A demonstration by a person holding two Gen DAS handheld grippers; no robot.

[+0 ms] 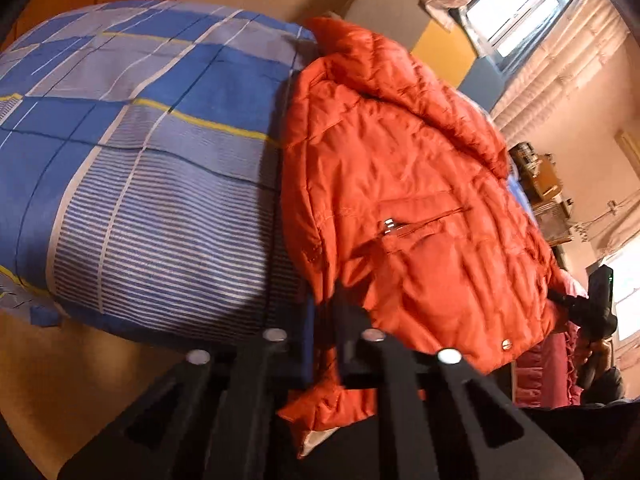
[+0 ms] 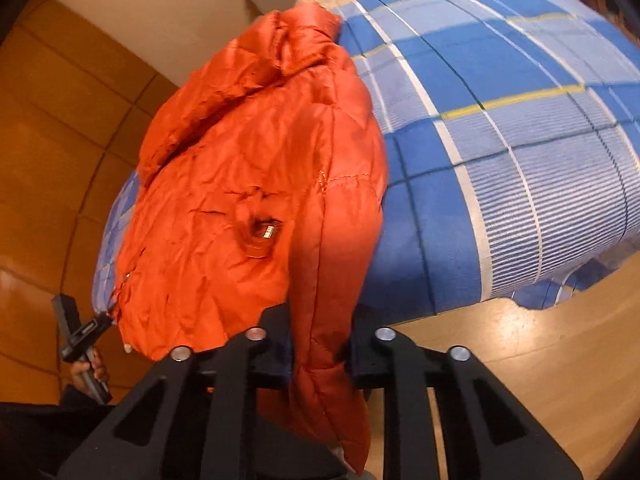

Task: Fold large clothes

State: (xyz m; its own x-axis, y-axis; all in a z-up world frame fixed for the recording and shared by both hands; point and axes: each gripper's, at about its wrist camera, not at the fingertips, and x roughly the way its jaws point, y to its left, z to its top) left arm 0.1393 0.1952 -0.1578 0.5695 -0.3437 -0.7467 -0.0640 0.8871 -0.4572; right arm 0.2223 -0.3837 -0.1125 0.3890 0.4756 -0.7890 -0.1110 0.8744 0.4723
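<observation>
A puffy orange quilted jacket (image 1: 404,200) lies on the bed with the blue checked cover (image 1: 140,168), close to the bed's near edge. Its collar points away, toward the far end of the bed, and its bottom hem hangs over the near edge, so its long way runs from the tongs straight across the bed.

The left tongs (image 1: 324,340) are shut tight on a bit of orange hem at one bottom corner. The right tongs (image 2: 320,344) are squeezed onto a thick orange fold, maybe a sleeve, hanging down at the other side.

Both hands hold the near end, one at each side. I think the next move lifts this end toward the collar.
</observation>
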